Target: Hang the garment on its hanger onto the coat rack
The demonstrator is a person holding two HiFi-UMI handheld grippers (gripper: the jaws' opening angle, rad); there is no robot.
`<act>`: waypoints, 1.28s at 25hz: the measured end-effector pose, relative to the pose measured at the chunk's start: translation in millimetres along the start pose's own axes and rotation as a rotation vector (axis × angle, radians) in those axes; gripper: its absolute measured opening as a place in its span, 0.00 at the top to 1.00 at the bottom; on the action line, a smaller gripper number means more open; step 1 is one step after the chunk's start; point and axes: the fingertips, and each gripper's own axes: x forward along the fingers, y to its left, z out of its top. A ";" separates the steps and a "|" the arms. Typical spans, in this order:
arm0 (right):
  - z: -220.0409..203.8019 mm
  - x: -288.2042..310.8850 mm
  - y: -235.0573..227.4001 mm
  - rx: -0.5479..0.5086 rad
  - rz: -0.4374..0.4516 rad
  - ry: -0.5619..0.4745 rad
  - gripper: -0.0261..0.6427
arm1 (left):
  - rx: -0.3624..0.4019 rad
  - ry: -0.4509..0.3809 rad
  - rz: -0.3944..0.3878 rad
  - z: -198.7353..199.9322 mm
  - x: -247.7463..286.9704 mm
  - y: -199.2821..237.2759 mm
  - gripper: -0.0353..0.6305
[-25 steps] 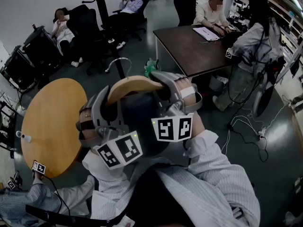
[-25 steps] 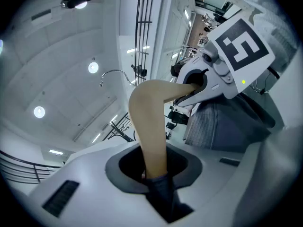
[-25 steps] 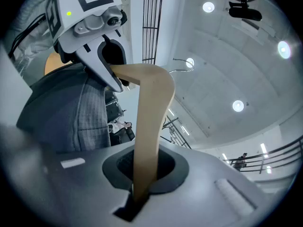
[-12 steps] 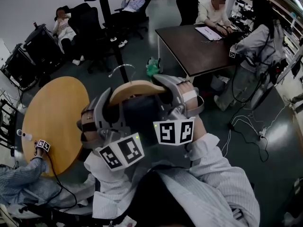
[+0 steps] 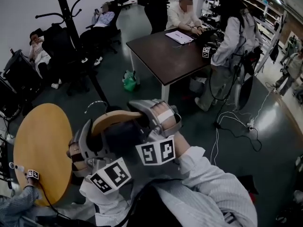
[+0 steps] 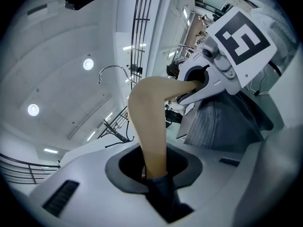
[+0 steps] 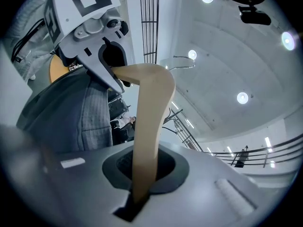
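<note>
Hanger (image 5: 116, 118) with garment (image 5: 124, 137) is clamped at both ends by left gripper (image 5: 90, 143) and right gripper (image 5: 154, 122), lower centre-left. Hook (image 5: 97, 104) should be lifted onto coat rack (image 5: 71, 30), upper left, with hanger held level.

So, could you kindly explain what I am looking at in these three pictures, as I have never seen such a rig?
No robot here: a person holds a two-jaw gripper in each hand. The head view looks down from a camera on the person's head; the other two ride on the grippers and look along their jaws. The left gripper and right gripper each clamp one end of a wooden hanger carrying a dark garment. The coat rack stands ahead; a round wooden table is at the left.
</note>
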 end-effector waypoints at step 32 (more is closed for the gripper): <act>-48.8 339.7 -9.8 -0.024 -0.058 0.053 0.95 | -0.071 -0.117 -0.020 -127.1 315.5 85.9 0.83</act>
